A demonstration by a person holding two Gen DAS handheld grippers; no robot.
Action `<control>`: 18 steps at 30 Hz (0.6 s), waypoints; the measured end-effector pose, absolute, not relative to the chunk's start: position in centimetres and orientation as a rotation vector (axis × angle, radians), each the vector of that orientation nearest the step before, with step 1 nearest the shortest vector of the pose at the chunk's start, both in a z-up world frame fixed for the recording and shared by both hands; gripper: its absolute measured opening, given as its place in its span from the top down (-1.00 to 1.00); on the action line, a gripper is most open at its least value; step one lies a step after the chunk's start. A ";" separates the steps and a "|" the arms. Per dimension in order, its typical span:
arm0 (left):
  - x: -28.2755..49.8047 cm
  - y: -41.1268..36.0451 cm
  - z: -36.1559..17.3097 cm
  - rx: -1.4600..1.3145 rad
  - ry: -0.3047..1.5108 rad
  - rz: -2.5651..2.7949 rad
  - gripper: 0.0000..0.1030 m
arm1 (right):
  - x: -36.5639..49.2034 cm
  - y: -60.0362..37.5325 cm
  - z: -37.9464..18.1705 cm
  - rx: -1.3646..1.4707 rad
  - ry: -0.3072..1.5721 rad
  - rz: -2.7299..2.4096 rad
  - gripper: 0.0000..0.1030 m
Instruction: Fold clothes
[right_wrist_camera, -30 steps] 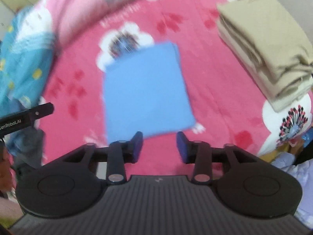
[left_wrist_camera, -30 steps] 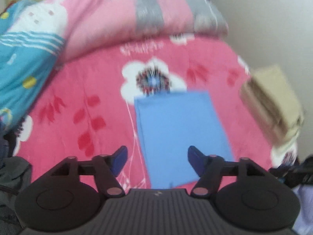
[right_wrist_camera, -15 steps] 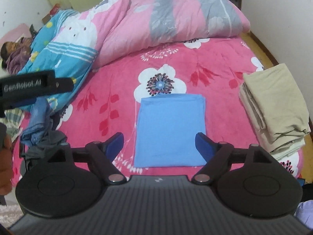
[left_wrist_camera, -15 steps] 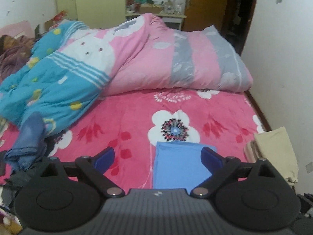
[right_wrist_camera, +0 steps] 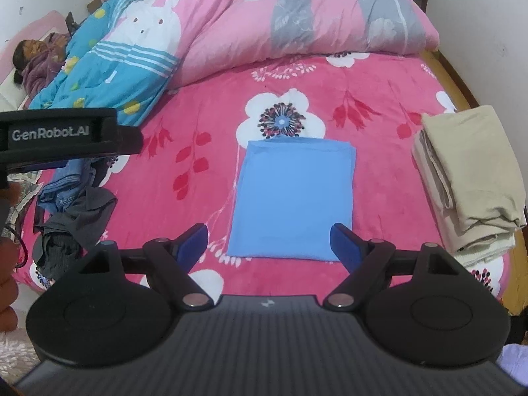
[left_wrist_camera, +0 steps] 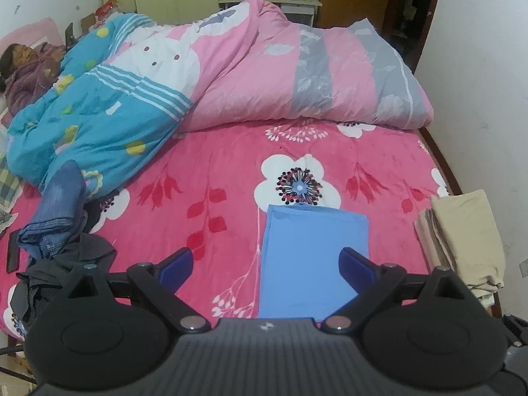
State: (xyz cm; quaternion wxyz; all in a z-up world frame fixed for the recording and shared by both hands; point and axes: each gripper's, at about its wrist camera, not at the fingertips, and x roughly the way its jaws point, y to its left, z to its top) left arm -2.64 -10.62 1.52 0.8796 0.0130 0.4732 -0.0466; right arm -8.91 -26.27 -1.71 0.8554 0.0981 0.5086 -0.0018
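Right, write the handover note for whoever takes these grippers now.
Left gripper: open, empty, above the bed's near edge.
Right gripper: open, empty, also raised.
Blue cloth: folded flat into a rectangle on the red blanket.
Beige stack: folded, at the bed's right edge.
Unfolded heap, jeans and dark clothes, at the left edge.
Left to do: probably move the blue cloth to the stack, then fold the heap.

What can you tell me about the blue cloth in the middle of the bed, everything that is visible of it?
The blue cloth is plain light blue, soft thin fabric by its look, folded into a neat flat rectangle with layered edges showing at its far corner. It lies flat on the pink flowered bedcover, its far edge overlapping a white printed flower. Nothing holds it: both grippers hover open above its near end, apart from it.
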 end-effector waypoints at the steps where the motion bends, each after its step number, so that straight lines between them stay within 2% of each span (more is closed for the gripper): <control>1: -2.6 -10.6 1.5 0.023 0.988 -0.098 -0.86 | -9.0 -26.3 -1.8 0.209 1.073 -0.006 -0.58; 18: -2.9 -9.2 0.8 0.013 1.025 -0.080 -0.86 | -9.5 -25.4 -2.2 0.191 1.108 0.011 -0.59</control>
